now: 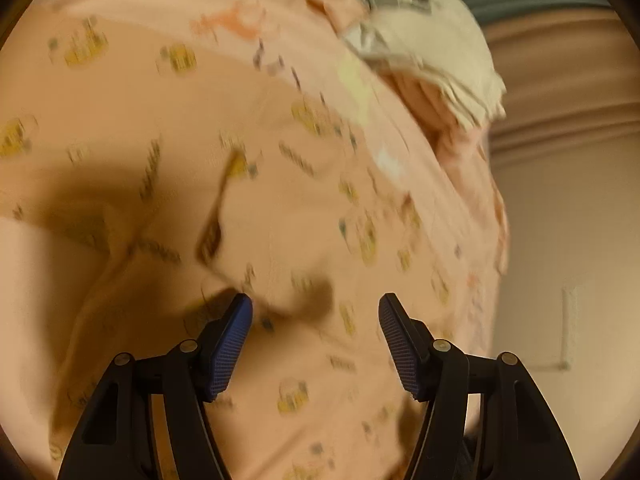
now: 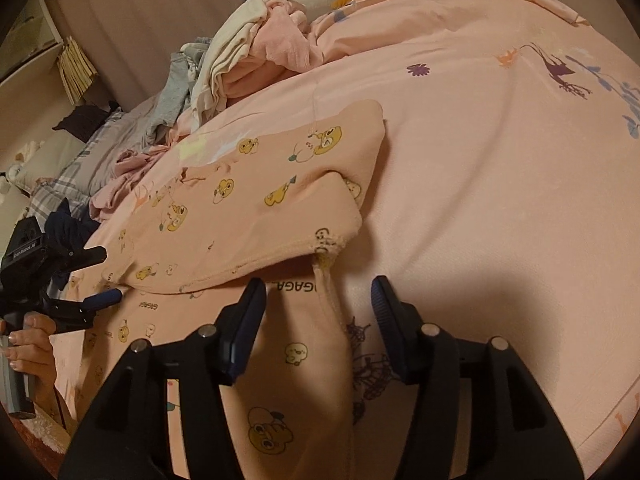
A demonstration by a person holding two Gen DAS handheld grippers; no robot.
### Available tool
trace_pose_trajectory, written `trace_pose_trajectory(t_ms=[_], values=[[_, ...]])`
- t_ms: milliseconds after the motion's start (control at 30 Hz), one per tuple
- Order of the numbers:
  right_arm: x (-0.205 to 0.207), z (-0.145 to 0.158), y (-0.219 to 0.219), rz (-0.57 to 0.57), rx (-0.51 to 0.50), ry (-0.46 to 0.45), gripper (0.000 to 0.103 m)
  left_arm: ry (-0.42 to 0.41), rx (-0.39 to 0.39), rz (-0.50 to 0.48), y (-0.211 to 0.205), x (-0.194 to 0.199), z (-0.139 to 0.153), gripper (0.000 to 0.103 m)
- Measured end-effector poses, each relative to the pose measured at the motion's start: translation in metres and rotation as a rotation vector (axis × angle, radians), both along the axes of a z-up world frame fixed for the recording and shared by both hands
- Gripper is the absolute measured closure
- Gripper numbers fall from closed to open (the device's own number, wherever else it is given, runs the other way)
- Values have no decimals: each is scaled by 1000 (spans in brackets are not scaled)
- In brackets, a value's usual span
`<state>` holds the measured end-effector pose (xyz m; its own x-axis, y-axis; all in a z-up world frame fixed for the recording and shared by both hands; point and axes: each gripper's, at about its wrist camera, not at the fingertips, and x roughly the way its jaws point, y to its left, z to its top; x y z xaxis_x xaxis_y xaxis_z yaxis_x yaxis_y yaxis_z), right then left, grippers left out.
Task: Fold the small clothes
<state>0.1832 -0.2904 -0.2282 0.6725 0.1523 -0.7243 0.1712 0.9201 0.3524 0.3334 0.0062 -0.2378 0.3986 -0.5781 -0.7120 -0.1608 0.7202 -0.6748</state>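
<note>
A: What sits at the far left of the right wrist view?
B: The left gripper (image 2: 102, 276), held in a hand (image 2: 30, 346), with its blue fingertips (image 2: 104, 299) resting at the left edge of the peach duck-print garment (image 2: 240, 216).
A: Are its jaws apart?
B: Yes; in its own camera the left gripper (image 1: 316, 344) stands wide apart above the cloth, clamping nothing, though that frame is blurred, so contact is hard to judge.
A: And the garment?
B: It lies on the pink bedsheet (image 2: 500, 184), its upper part folded over the lower part.
A: Further right?
B: The right gripper (image 2: 318, 322) hovers with jaws spread, empty, over the garment's lower edge. Behind lies a pile of clothes (image 2: 256, 48).
</note>
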Motion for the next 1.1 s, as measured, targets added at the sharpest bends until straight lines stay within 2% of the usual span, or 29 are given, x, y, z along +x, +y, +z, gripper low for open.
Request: trace_pose_trajectory(t_ms=[67,100,133,200,233,300,333,367,400,433,500,533,633,700,800,900,967,1033,1067,1100], values=[[-1,-1,-3,-1,26,-10,48,-13,85,35,-5,13,-4,39],[-2,-1,-4,-2,36,-13,48,-5,108,17,-11,20,-9,45],[-2,-1,-5,-2,43,-15,48,-12,156,2,-18,26,-10,64],[-2,-2,-5,-3,48,-17,48,-32,296,8,-27,31,-7,88],[-2,-2,-5,-2,46,-17,48,-38,347,12,-26,31,-7,94],[-2,-1,-3,-4,32,-17,50,-48,344,43,-23,31,-8,96],[-2,-1,-2,-12,19,-13,55,-47,320,66,-18,31,-9,97],[-2,0,-2,-27,-3,-3,67,-49,296,79,-12,30,-8,97],[-1,2,-1,-51,-33,13,74,-59,287,95,-7,30,-6,98],[0,3,-2,-78,-62,29,85,-72,316,119,-1,30,-3,98],[0,6,-4,-99,-55,23,88,-119,419,175,7,27,7,98],[-1,6,-7,-103,-37,20,90,-137,439,187,12,28,10,98],[-3,5,-11,-111,8,28,92,-92,397,152,17,34,2,98],[0,-1,-8,-113,-32,54,94,-45,409,160,21,40,-8,98],[-3,-3,-6,-108,-46,40,94,-29,329,173,31,41,-14,98],[-5,-8,-19,-104,41,22,93,3,266,160,47,38,-10,96],[-7,-12,-27,-105,106,11,94,35,282,171,60,32,-3,96],[-8,-12,-26,-106,116,8,94,36,301,179,79,22,9,95],[-8,-11,-22,-105,96,9,93,32,296,172,91,12,15,93],[-7,-10,-18,-105,74,12,93,34,282,164,104,6,20,79]])
